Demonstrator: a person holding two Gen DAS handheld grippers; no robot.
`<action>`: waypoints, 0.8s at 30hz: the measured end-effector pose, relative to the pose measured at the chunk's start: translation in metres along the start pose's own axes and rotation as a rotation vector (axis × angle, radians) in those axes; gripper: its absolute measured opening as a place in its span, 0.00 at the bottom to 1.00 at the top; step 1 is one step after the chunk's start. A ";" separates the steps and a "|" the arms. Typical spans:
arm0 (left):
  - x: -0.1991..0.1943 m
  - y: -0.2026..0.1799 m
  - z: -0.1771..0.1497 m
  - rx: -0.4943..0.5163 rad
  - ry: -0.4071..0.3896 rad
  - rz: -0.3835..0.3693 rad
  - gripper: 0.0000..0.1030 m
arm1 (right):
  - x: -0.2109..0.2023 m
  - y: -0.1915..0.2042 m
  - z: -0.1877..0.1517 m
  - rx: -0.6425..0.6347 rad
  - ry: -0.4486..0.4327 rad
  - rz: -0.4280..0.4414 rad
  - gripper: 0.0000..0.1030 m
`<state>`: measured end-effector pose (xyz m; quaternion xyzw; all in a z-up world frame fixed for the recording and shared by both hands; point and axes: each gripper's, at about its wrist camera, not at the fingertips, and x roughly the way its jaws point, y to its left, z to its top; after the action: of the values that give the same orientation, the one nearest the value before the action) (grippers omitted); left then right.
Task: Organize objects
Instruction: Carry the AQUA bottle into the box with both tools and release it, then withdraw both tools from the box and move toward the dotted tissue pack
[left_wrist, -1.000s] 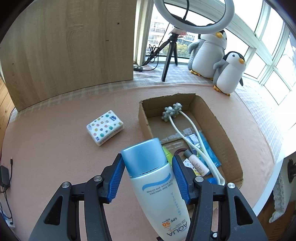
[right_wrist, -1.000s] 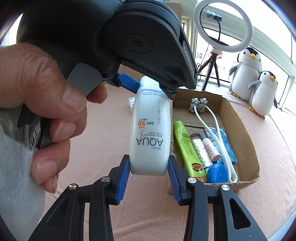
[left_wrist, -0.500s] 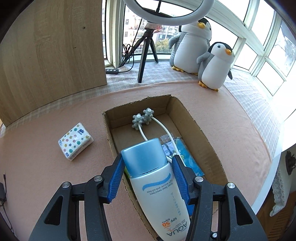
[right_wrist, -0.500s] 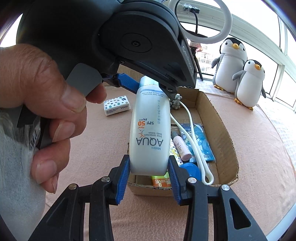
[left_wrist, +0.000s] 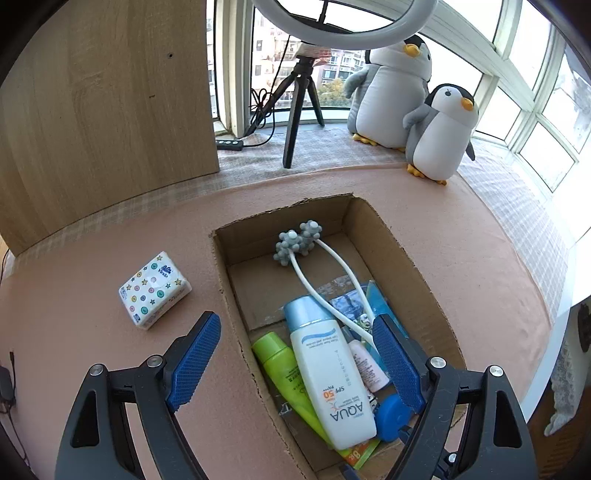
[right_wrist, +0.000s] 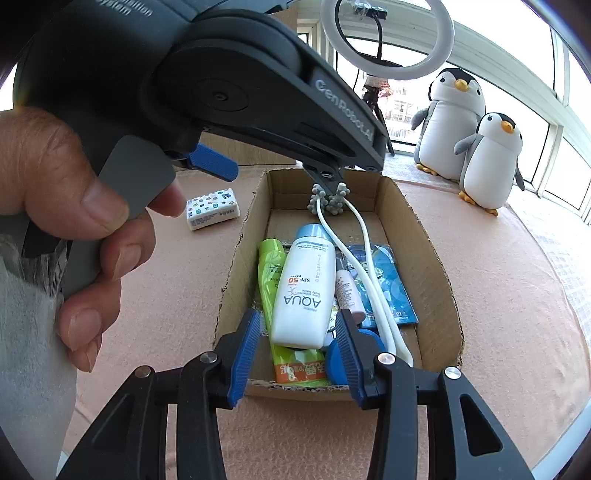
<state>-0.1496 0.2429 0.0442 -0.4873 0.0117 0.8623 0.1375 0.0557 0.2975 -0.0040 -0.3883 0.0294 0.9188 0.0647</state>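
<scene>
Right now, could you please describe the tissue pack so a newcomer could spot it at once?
Start at the open cardboard box on the pink table. The tissue pack lies on the table just outside the box's left wall, alone. It is the only item outside the box: a small white block printed with coloured dots and stars.

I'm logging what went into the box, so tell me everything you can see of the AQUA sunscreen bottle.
The AQUA sunscreen bottle is a flat white plastic bottle with a pale blue cap, printed "AQUA" and an orange "SPF 50". It lies on its back in the cardboard box, cap toward the far end, resting partly on the green tube beside it, with the small pink bottle along its other side. Neither claw touches it; both are open.
</scene>
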 end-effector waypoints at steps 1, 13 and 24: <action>-0.001 0.007 -0.001 -0.014 0.000 0.002 0.85 | 0.000 0.002 0.001 -0.004 -0.002 0.003 0.38; -0.054 0.163 -0.053 -0.252 -0.067 0.172 0.92 | 0.011 0.066 0.017 -0.030 0.013 0.139 0.54; -0.104 0.308 -0.179 -0.525 -0.052 0.250 0.92 | 0.104 0.118 0.056 0.206 0.202 0.239 0.63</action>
<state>-0.0257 -0.1045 0.0025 -0.4787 -0.1551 0.8583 -0.1004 -0.0726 0.1968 -0.0394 -0.4636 0.1756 0.8684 -0.0087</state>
